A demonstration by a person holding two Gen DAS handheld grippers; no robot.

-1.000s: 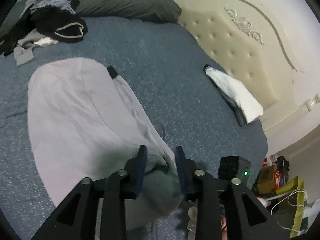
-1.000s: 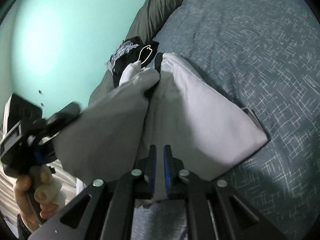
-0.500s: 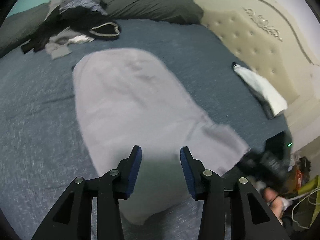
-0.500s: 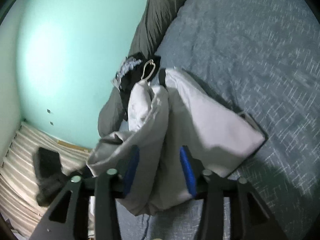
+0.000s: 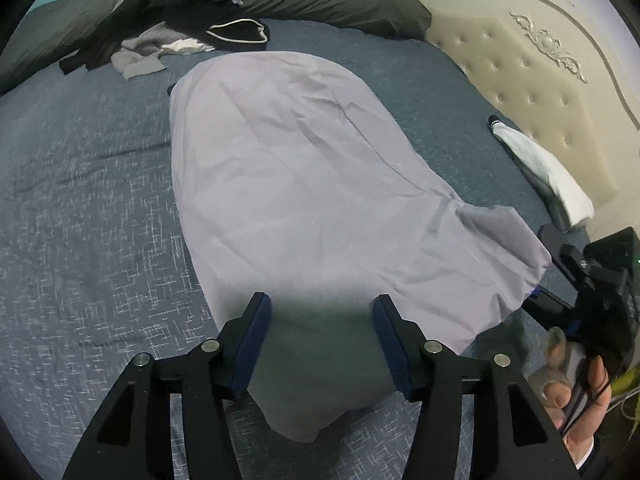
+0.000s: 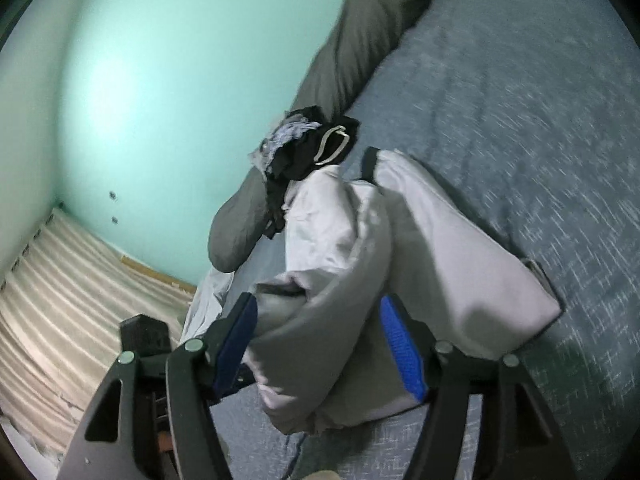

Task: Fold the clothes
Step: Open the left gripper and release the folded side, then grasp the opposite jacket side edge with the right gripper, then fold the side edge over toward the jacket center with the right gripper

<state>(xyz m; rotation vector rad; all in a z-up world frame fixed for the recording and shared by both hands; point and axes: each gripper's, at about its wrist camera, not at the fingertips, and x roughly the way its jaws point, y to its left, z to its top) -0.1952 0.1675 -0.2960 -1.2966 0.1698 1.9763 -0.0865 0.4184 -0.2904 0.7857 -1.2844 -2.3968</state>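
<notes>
I had both jaw sets just opening: left gripper and right gripper stood spread. The grey garment lay unpinched between them on the blue bedspread.

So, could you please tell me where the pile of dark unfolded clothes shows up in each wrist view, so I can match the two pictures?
Left wrist view: the pile of dark clothes lies at top left, against the dark pillow, beyond the grey garment.
Right wrist view: the pile sits mid-frame, just above the bunched grey garment.
Shared landmark: the white drawstring loop on the pile.
</notes>
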